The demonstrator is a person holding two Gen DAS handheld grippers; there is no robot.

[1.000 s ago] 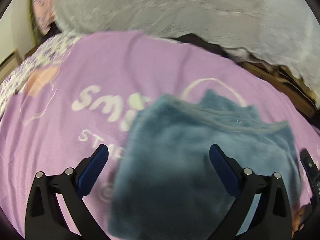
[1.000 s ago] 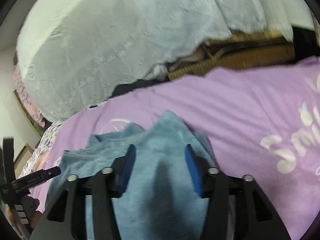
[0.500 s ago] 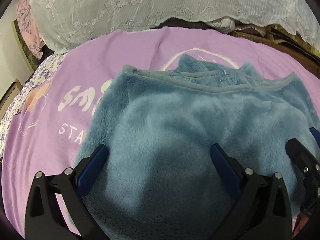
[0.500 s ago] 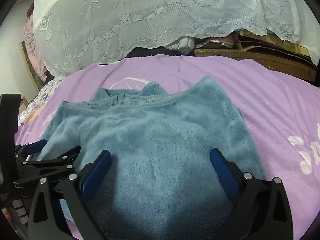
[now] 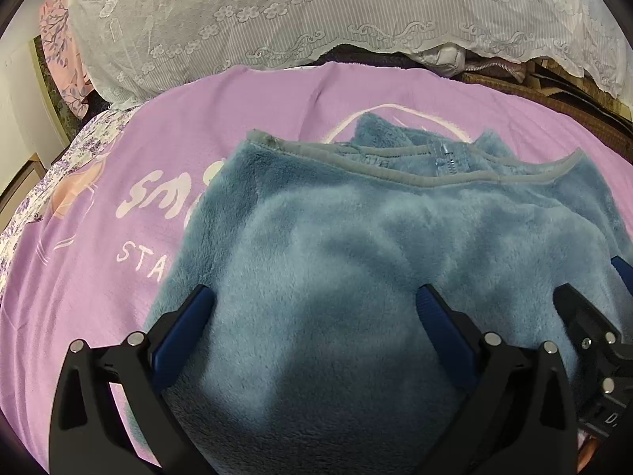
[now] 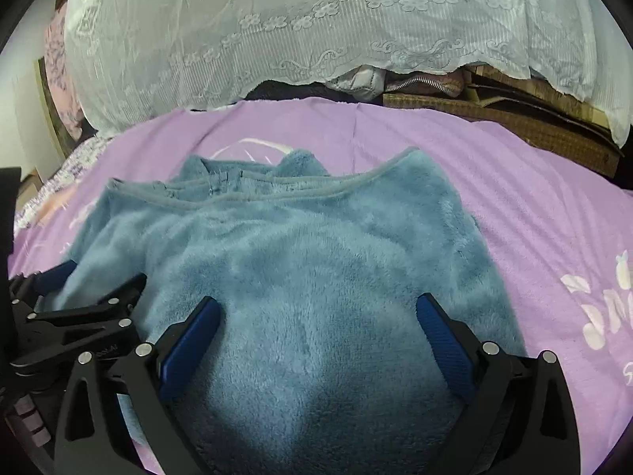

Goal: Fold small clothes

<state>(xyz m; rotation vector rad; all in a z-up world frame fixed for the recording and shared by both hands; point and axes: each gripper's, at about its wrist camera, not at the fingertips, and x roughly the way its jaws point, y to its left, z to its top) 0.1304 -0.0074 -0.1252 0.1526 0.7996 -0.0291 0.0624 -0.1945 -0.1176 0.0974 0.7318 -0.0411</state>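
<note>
A fluffy blue fleece garment [image 5: 348,245] [image 6: 300,261] lies folded over on the purple bedsheet [image 5: 118,166] [image 6: 534,206], its grey-trimmed hem and a zipper toward the far side. My left gripper [image 5: 314,301] hovers over the garment's left part, jaws wide open, nothing pinched between the blue pads. My right gripper [image 6: 320,308] stands open just as wide over the right part, empty too. Each gripper shows at the edge of the other's view: the right one as black parts at the lower right, the left one at the lower left.
A white lace-covered pile [image 5: 316,19] [image 6: 316,27] rises behind the sheet. Brown woven mats or boxes [image 6: 514,118] lie at the back right. A floral cloth [image 5: 59,166] edges the sheet at the left. White lettering is printed on the sheet.
The right gripper's jaws went from half closed around the fleece to wide open. Both grippers dropped lower and closer to the garment, which now lies flat and still.
</note>
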